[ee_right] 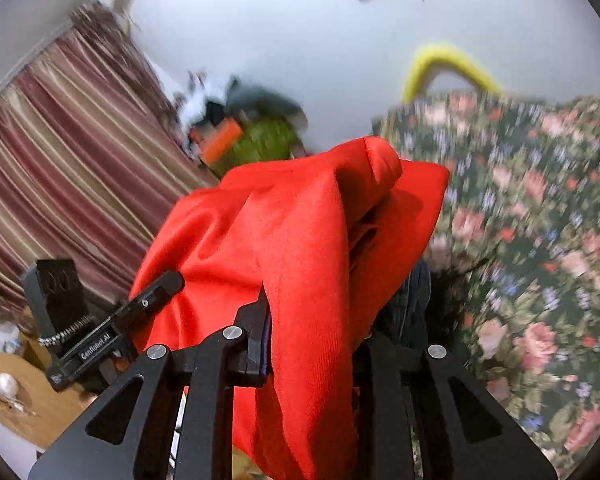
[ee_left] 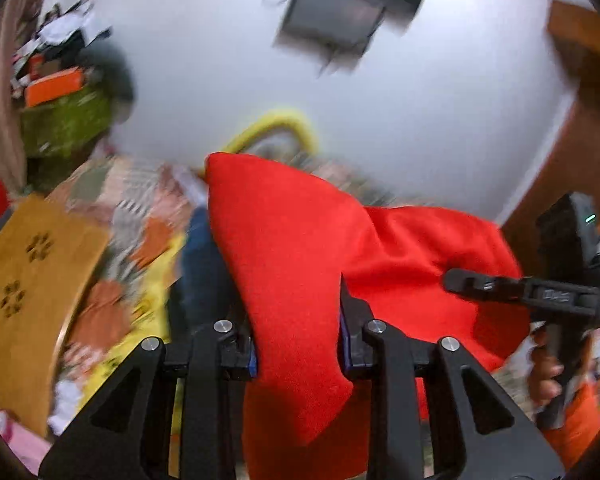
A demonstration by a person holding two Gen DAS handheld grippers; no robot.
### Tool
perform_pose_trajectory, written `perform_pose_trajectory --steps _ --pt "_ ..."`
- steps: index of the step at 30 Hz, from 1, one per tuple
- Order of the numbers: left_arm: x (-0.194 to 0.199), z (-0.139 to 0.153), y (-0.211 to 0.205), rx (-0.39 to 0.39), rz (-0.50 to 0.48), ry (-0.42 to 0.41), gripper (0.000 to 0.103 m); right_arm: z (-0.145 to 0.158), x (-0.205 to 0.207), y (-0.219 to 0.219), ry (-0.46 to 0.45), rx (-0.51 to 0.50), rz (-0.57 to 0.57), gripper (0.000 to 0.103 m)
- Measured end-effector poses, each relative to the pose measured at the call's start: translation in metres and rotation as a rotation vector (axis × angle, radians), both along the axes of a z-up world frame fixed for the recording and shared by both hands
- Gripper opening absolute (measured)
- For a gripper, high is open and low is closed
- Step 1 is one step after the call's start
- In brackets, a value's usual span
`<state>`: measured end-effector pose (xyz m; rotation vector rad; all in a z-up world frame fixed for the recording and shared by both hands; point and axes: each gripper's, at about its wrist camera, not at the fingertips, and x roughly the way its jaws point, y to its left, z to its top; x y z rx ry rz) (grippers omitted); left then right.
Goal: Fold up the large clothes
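A large red garment [ee_left: 292, 240] hangs lifted and bunched between both grippers. In the left wrist view my left gripper [ee_left: 302, 340] is shut on a fold of it, and the cloth drapes down between the jaws. To the right, one of the right gripper's fingers [ee_left: 484, 283] lies against the same cloth, with a hand [ee_left: 544, 376] on the handle. In the right wrist view my right gripper [ee_right: 312, 340] is shut on the red garment [ee_right: 308, 220], which hides its right finger. The left gripper's finger [ee_right: 156, 290] reaches into the cloth from the left.
Below lie a patchwork bed cover [ee_left: 140, 216] and a floral spread [ee_right: 540, 240]. Dark jeans [ee_left: 200, 264] lie under the red cloth. A wooden board [ee_left: 32, 280] is at the left, with a yellow hoop [ee_left: 288, 118], a cluttered green pile [ee_left: 68, 120], a striped curtain [ee_right: 60, 160] and a brown door [ee_left: 572, 160] around.
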<state>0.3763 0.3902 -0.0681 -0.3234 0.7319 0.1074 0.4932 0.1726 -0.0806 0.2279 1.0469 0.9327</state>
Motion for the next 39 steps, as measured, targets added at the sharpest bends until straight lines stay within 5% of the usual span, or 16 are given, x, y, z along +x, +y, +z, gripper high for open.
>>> perform_pose_trajectory --steps 2,5,8,11,14,16,21,24,31,39 --pt "0.005 -0.029 0.007 0.114 0.062 0.085 0.044 -0.042 0.004 0.017 0.053 -0.089 -0.006 0.023" --pt "0.000 -0.041 0.016 0.121 0.091 0.076 0.055 -0.075 0.000 0.019 0.045 -0.122 -0.031 0.033" --pt "-0.009 -0.034 0.013 0.107 0.079 0.068 0.062 -0.070 -0.007 0.007 -0.039 -0.151 -0.043 0.041" --pt "-0.016 -0.024 -0.009 0.199 0.063 0.057 0.064 -0.049 -0.018 -0.002 -0.128 -0.223 -0.071 0.044" --pt "-0.029 -0.019 -0.032 0.244 0.053 0.058 0.077 -0.034 -0.030 -0.006 -0.191 -0.247 -0.065 0.047" --pt "-0.037 -0.020 -0.035 0.255 0.049 0.065 0.078 -0.037 -0.037 -0.010 -0.212 -0.283 -0.084 0.062" --pt "-0.052 -0.022 -0.030 0.249 0.073 0.102 0.085 -0.056 -0.043 -0.015 -0.259 -0.447 -0.085 0.062" --pt "-0.068 -0.014 -0.029 0.225 0.093 0.105 0.085 -0.050 -0.051 -0.033 -0.284 -0.464 -0.096 0.062" --pt "-0.123 0.036 -0.055 0.248 0.145 0.022 0.085 0.023 -0.098 -0.073 -0.353 -0.316 -0.116 0.062" --pt "-0.225 0.129 -0.131 0.315 0.127 -0.265 0.085 0.119 -0.193 -0.106 -0.581 -0.102 -0.118 0.062"
